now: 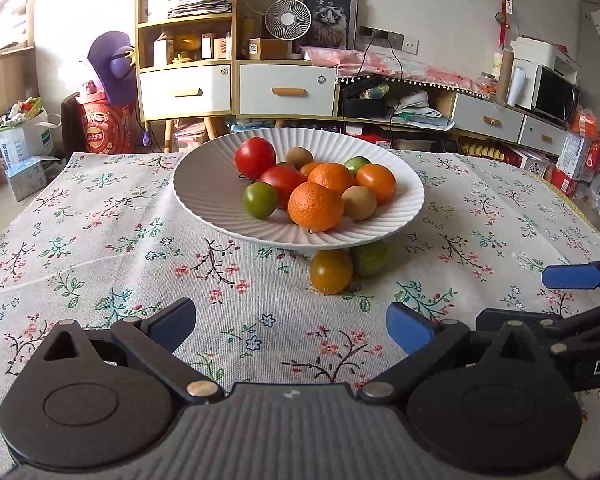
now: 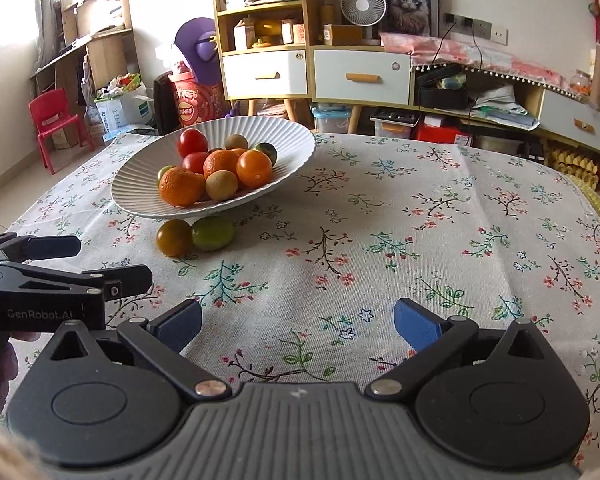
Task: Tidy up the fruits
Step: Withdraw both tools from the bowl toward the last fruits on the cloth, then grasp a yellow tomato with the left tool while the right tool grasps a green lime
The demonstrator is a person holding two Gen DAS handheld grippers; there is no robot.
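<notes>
Your left gripper (image 1: 290,326) hovers low over the floral tabletop (image 1: 100,240) with its blue pads spread wide apart and nothing between them. Ahead of it stands the white ribbed bowl (image 1: 204,208), raised on a foot. In the bowl, from left to right, you have a green tomato (image 1: 260,200), two red tomatoes (image 1: 255,157), a large orange (image 1: 316,207) at the front, a brown kiwi (image 1: 359,202) and an orange tomato (image 1: 376,182). Two fruits lie on the cloth just under the bowl's near rim: an amber tomato (image 1: 331,271) and, touching it on the right, a green fruit (image 1: 370,258). Further right, your right gripper (image 2: 298,324) is likewise open and holding nothing, over bare cloth, well apart from the bowl.
</notes>
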